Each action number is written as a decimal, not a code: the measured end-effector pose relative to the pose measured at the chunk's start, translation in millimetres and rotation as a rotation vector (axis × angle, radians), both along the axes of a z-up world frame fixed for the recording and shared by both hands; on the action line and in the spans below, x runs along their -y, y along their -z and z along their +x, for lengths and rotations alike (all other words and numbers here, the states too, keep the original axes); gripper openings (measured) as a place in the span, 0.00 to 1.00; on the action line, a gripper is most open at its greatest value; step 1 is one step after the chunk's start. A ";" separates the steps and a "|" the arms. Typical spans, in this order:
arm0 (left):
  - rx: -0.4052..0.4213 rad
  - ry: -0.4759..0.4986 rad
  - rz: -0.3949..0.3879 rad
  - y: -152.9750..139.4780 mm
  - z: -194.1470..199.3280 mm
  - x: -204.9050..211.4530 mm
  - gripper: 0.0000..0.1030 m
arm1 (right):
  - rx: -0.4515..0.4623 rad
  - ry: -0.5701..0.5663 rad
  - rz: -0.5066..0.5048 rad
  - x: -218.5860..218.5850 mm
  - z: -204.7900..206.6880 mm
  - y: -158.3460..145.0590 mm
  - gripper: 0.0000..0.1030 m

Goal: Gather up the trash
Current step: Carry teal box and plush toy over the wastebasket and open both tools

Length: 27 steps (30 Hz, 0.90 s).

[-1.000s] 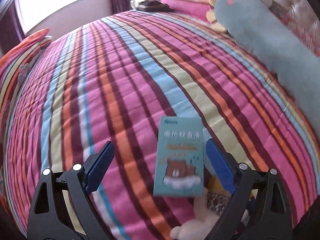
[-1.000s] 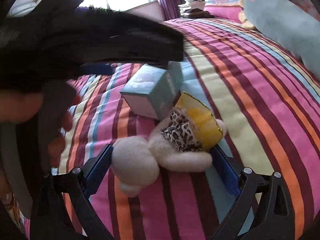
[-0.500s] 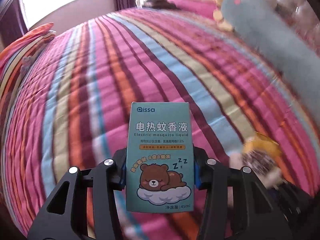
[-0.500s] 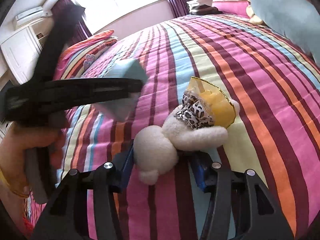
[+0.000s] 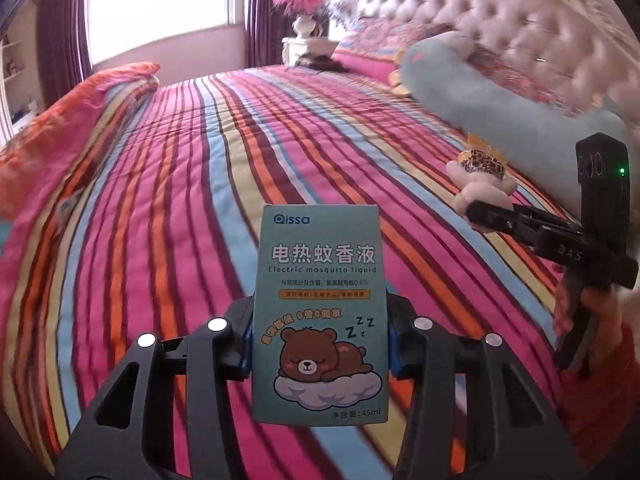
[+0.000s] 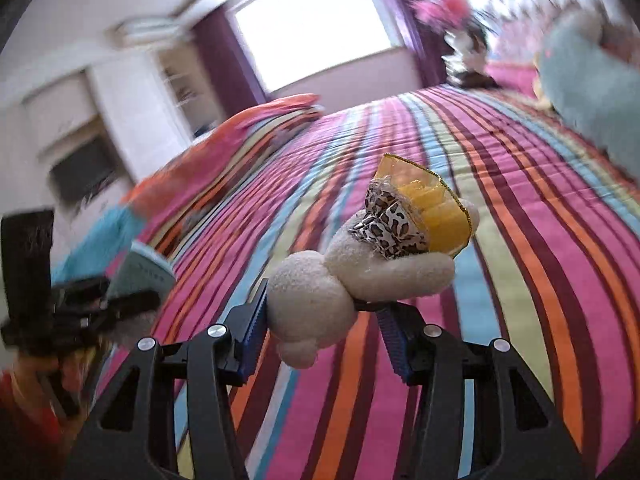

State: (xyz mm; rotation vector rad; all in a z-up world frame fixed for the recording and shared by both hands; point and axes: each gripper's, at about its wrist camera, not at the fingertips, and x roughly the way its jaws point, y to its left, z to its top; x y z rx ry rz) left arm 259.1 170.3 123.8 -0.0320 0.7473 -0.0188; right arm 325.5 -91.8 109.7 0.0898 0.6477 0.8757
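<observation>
My left gripper (image 5: 320, 344) is shut on a teal mosquito-liquid box (image 5: 320, 312) with a sleeping bear on it, held upright above the striped bed. My right gripper (image 6: 326, 328) is shut on a small white plush toy (image 6: 352, 276) with a leopard bow and yellow ribbon, lifted off the bed. In the left wrist view the plush toy (image 5: 480, 184) and the right gripper (image 5: 472, 210) show at the right. In the right wrist view the box (image 6: 142, 276) and the left gripper (image 6: 152, 294) show blurred at the left.
The striped quilt (image 5: 200, 200) covers the bed. A long blue-grey plush pillow (image 5: 500, 92) lies along the tufted headboard (image 5: 500, 20). An orange pillow (image 5: 80, 108) lies at the left. A nightstand with a vase (image 5: 306, 36) stands by the window.
Both grippers closed, the left on the box and the right on the plush toy, and both rose off the bed. The two grippers moved apart.
</observation>
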 end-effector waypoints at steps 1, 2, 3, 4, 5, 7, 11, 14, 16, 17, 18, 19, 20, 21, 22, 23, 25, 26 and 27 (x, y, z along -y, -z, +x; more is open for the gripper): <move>0.020 0.008 -0.020 1.8 -34.5 10.4 0.45 | -0.004 -0.031 -0.003 13.3 -31.2 1.1 0.47; 0.035 0.006 -0.051 4.4 -66.1 19.9 0.45 | -0.015 -0.067 -0.009 26.9 -63.4 3.7 0.47; 0.038 0.004 -0.070 7.8 -90.4 27.5 0.45 | -0.027 -0.089 -0.013 36.6 -83.9 7.1 0.48; 0.044 0.003 -0.083 14.0 -125.2 40.4 0.45 | -0.047 -0.115 -0.025 49.1 -116.7 11.9 0.48; 0.040 0.006 -0.084 18.6 -144.9 47.8 0.45 | -0.060 -0.138 -0.036 59.8 -146.0 16.4 0.48; 0.016 0.014 -0.075 35.6 -196.1 73.2 0.45 | -0.114 -0.174 -0.056 81.6 -204.6 31.7 0.48; -0.106 0.047 -0.167 91.2 -273.2 115.1 0.45 | -0.237 -0.179 -0.128 104.1 -272.4 72.2 0.48; -0.234 0.059 -0.190 152.0 -298.1 141.7 0.45 | -0.342 -0.164 -0.210 105.4 -286.9 118.4 0.48; -0.298 0.076 -0.203 190.6 -301.0 155.3 0.45 | -0.366 -0.153 -0.300 98.1 -289.1 150.3 0.48; -0.325 0.086 -0.204 208.4 -298.8 160.6 0.45 | -0.387 -0.159 -0.341 92.6 -290.0 166.3 0.48; -0.346 0.080 -0.184 224.6 -296.5 166.1 0.45 | -0.396 -0.164 -0.368 89.0 -294.9 174.6 0.48; -0.365 0.093 -0.168 237.7 -294.0 172.1 0.46 | -0.402 -0.177 -0.409 82.0 -296.0 188.7 0.48; -0.373 0.093 -0.167 247.0 -291.9 175.0 0.46 | -0.408 -0.190 -0.431 78.1 -297.2 196.1 0.48; -0.388 0.089 -0.174 254.4 -291.8 176.5 0.46 | -0.413 -0.192 -0.451 74.7 -299.6 202.3 0.49; -0.409 0.089 -0.188 261.2 -291.1 175.9 0.47 | -0.422 -0.195 -0.471 70.9 -300.2 210.3 0.49; -0.438 0.086 -0.216 269.6 -290.5 175.6 0.48 | -0.436 -0.208 -0.487 68.4 -301.8 216.7 0.50; -0.459 0.079 -0.236 276.9 -291.5 175.3 0.63 | -0.461 -0.208 -0.519 63.3 -301.5 228.3 0.56; -0.463 0.060 -0.220 279.6 -294.0 174.1 0.73 | -0.478 -0.204 -0.531 62.1 -300.4 232.3 0.61; -0.461 0.042 -0.195 281.0 -295.2 172.8 0.75 | -0.483 -0.190 -0.535 62.1 -299.2 233.6 0.68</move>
